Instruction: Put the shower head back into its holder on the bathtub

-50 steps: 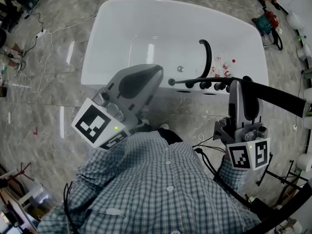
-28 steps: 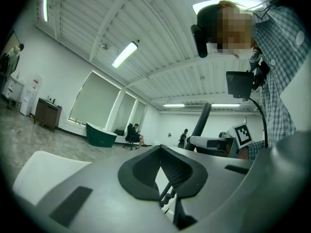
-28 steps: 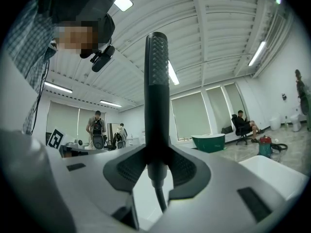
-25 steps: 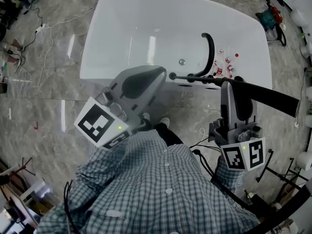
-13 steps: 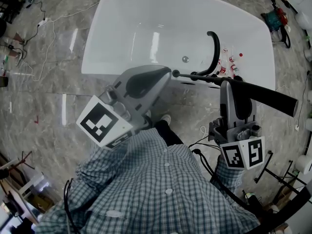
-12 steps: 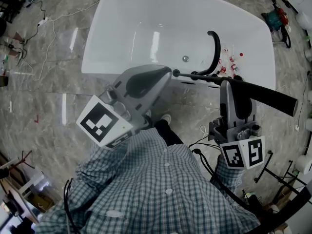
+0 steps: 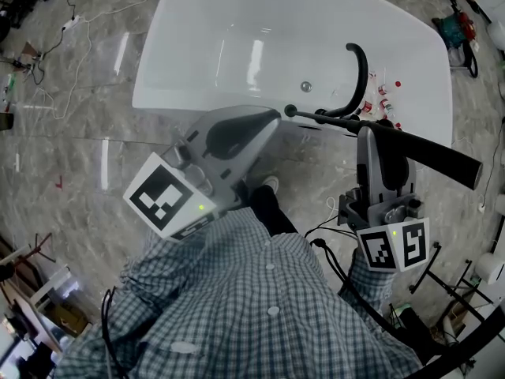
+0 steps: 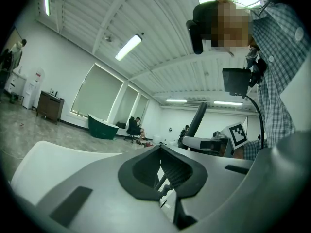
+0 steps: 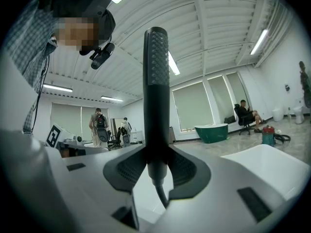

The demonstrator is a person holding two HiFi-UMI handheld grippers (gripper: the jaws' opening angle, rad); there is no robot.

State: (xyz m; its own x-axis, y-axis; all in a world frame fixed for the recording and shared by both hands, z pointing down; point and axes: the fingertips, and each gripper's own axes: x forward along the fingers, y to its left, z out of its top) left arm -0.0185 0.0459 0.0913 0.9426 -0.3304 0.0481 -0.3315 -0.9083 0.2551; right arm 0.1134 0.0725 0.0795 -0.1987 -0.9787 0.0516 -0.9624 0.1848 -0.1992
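- The shower head (image 7: 432, 155) is a long black wand clamped in the right gripper (image 7: 370, 135); in the head view it lies crosswise in the air, just short of the near rim of the bathtub (image 7: 170, 93), with its thick end out over the floor to the right
- In the right gripper view the shower head (image 9: 156, 81) stands straight up between the pads of the right gripper (image 9: 156, 165), which close on its lower neck; the hose (image 9: 163, 198) drops from its base and is cut off behind the gripper body
- A thin dark rod runs left from the grip towards the dark fittings (image 7: 335, 119) on the rim; we cannot tell whether it belongs to the wand or to the tub, and it partly hides those fittings
- The left gripper (image 7: 268, 119) hangs apart from the wand, tip near the rim; in its own view the left gripper (image 8: 163, 168) has its jaws drawn to a thin slit with nothing between them
- A curved black faucet (image 7: 360, 63) rises from the tub's right end; the small red-and-white items (image 7: 384, 95) beside it are too small to name
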